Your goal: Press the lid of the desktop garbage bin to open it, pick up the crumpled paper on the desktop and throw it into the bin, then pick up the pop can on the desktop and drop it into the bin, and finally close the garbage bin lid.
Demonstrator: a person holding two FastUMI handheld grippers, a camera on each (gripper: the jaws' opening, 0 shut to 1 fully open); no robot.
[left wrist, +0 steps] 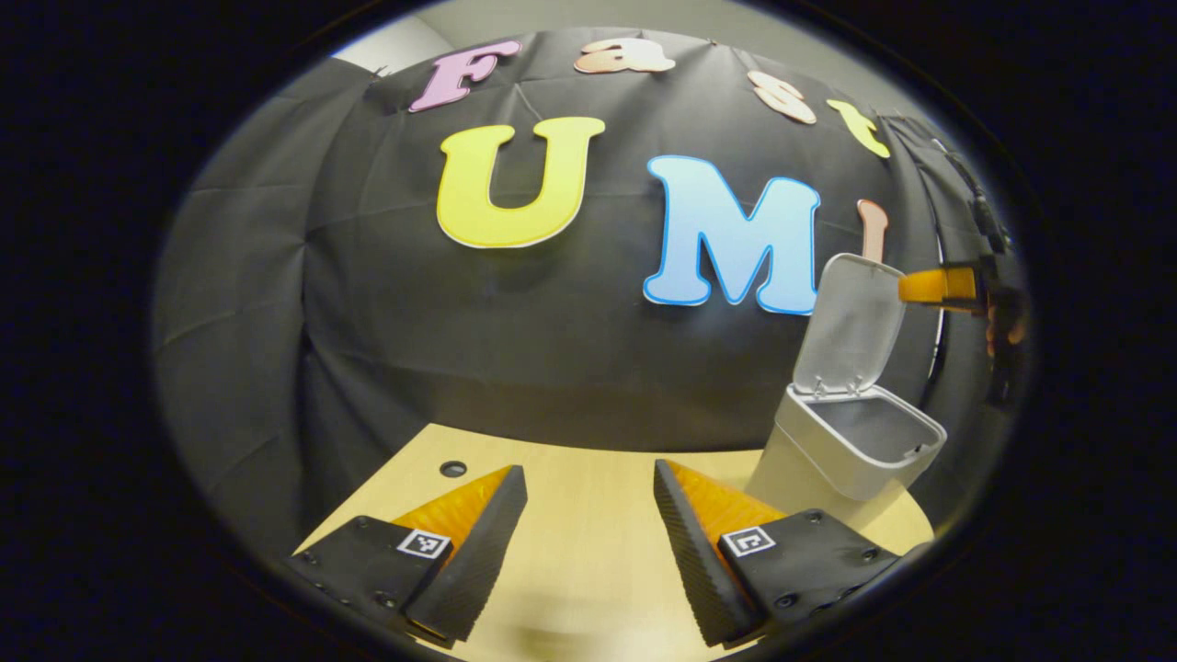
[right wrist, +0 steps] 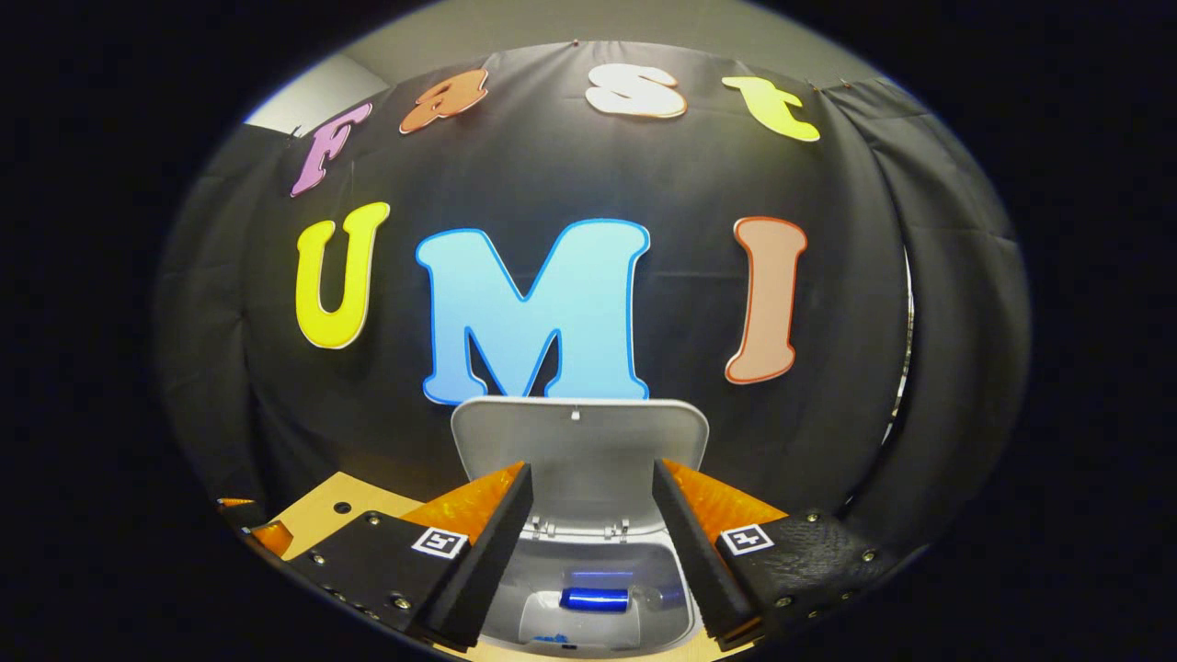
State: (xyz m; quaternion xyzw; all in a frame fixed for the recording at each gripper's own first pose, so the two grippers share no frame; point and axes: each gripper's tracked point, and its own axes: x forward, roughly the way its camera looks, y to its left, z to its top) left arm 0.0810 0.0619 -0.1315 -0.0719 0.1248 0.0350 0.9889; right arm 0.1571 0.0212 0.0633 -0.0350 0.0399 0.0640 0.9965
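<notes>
Right gripper view looked straight down into the garbage bin point(right wrist: 588, 607), whose lid point(right wrist: 579, 460) stood upright at the bin's far side, hinged open. Inside the bin, near its bottom, lay the pop can point(right wrist: 595, 599) on its side. The right gripper point(right wrist: 588, 542) hung above the bin's mouth with its fingers spread wide and nothing between them. The crumpled paper could not be made out for certain inside the bin. To the left of the bin a strip of the desktop point(right wrist: 340, 524) showed, with a small round hole in it.

Left gripper view showed the bin point(left wrist: 851, 446) from the side, standing on the desktop point(left wrist: 579, 542) with its lid point(left wrist: 851, 322) raised. Above the bin and just beside the lid's top edge, the right gripper point(left wrist: 938, 287) appeared at the far right. The left gripper point(left wrist: 588, 542) was well to the left of the bin, above bare desktop, its fingers parted wide and holding nothing. The small round hole point(left wrist: 452, 468) sat in the desktop farther left of the bin.
</notes>
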